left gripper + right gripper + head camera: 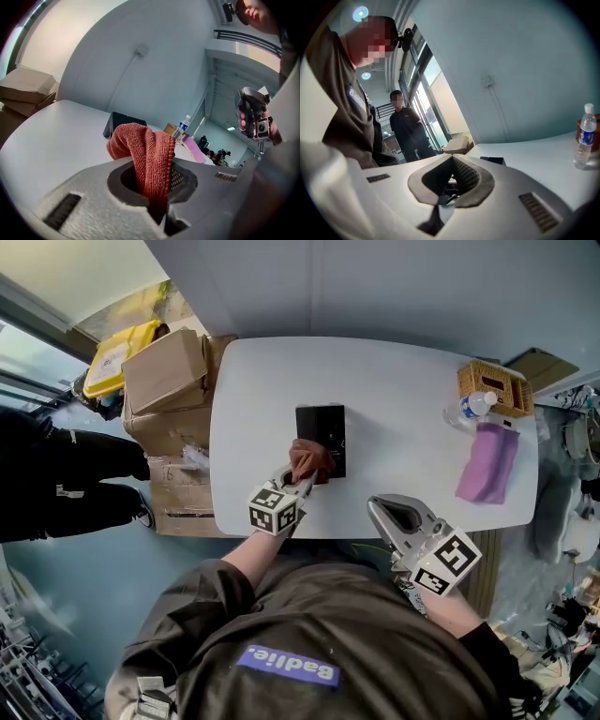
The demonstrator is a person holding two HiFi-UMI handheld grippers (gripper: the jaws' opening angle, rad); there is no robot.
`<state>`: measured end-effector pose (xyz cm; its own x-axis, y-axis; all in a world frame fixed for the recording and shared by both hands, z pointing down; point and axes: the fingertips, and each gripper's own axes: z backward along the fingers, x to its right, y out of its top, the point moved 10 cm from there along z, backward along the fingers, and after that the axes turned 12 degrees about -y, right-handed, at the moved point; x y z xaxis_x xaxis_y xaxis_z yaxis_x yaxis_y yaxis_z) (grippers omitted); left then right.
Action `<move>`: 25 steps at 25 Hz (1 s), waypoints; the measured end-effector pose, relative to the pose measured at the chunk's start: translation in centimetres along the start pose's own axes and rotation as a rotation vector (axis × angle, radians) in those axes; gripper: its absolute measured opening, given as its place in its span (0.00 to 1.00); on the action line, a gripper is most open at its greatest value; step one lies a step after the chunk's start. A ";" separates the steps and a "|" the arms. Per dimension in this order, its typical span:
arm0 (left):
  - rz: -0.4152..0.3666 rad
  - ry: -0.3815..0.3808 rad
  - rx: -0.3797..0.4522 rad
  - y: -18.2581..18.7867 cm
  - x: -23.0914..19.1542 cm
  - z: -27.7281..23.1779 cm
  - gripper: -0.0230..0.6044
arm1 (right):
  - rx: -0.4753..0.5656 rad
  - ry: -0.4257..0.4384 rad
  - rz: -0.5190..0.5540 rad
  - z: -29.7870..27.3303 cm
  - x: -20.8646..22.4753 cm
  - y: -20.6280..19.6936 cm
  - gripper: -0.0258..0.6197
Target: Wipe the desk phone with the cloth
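The black desk phone [321,432] lies flat in the middle of the white table [403,381]. My left gripper [302,482] is shut on a rust-red cloth [310,459], which rests bunched against the phone's near edge. In the left gripper view the cloth [145,150] stands up from between the jaws, with the phone [118,123] just behind it. My right gripper [382,509] hovers at the table's front edge, to the right of the phone, shut and holding nothing. From the right gripper view the phone [493,160] shows as a thin dark strip.
At the table's far right stand a wicker basket [493,386] and a water bottle [470,410], with a purple cloth [487,463] lying in front of them. Cardboard boxes [167,373] are stacked against the table's left side. A person [66,479] stands on the left.
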<state>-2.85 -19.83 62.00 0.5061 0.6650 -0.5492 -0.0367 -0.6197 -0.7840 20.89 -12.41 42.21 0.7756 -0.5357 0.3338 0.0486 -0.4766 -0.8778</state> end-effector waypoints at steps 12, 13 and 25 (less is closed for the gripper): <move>-0.076 -0.010 0.098 8.1 -1.1 -4.9 0.09 | 0.030 -0.033 -0.016 1.1 2.8 0.9 0.08; -0.074 -0.006 0.098 8.1 -1.3 -5.3 0.09 | 0.028 -0.033 -0.018 1.1 3.2 0.9 0.08; 0.000 0.042 0.020 2.7 0.4 -5.4 0.09 | -0.006 0.019 -0.030 1.7 5.4 -0.4 0.08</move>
<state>1.91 -23.46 61.20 0.5420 0.6467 -0.5367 -0.0532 -0.6109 -0.7899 26.10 -13.92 43.75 0.7617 -0.5345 0.3662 0.0673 -0.4968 -0.8652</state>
